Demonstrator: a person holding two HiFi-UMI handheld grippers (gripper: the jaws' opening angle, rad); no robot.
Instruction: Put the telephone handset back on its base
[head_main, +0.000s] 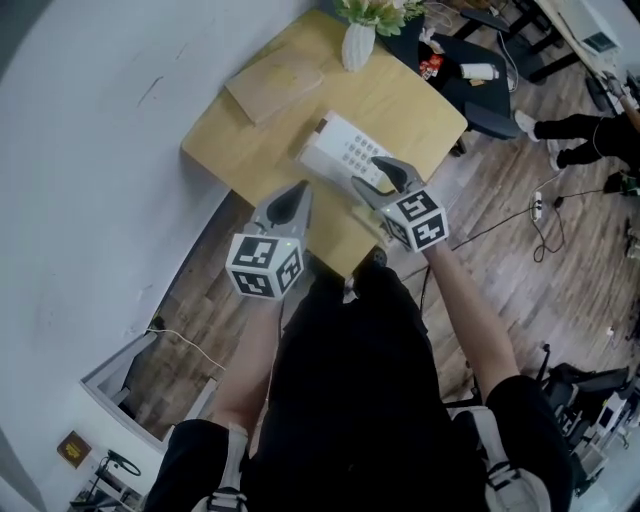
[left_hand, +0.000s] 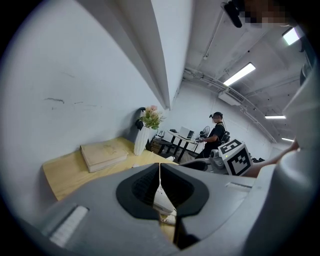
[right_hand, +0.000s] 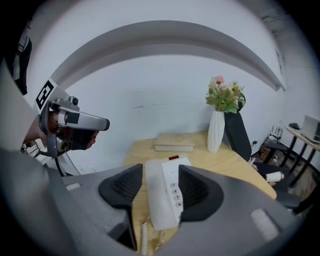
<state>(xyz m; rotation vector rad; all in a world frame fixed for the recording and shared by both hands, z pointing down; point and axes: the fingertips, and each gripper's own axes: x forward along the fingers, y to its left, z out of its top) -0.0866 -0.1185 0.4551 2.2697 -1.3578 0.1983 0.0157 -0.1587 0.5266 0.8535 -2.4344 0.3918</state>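
A white telephone (head_main: 345, 155) sits on the wooden table (head_main: 240, 140) near its front edge. In the right gripper view the handset (right_hand: 155, 195) lies along the left side of the base, beside the keypad (right_hand: 175, 192), and a coiled cord (right_hand: 145, 235) hangs at the near end. My right gripper (head_main: 372, 175) hovers just above the phone's near end, its jaws open on either side of it with no pad touching. My left gripper (head_main: 300, 190) is held to the left of the phone over the table's front edge, shut and empty.
A tan book (head_main: 275, 85) lies at the table's back left. A white vase with flowers (head_main: 358, 45) stands at the back. Beyond it is a dark chair (head_main: 470, 80), and cables (head_main: 540, 210) run over the wooden floor. A person (left_hand: 216, 132) stands at a far desk.
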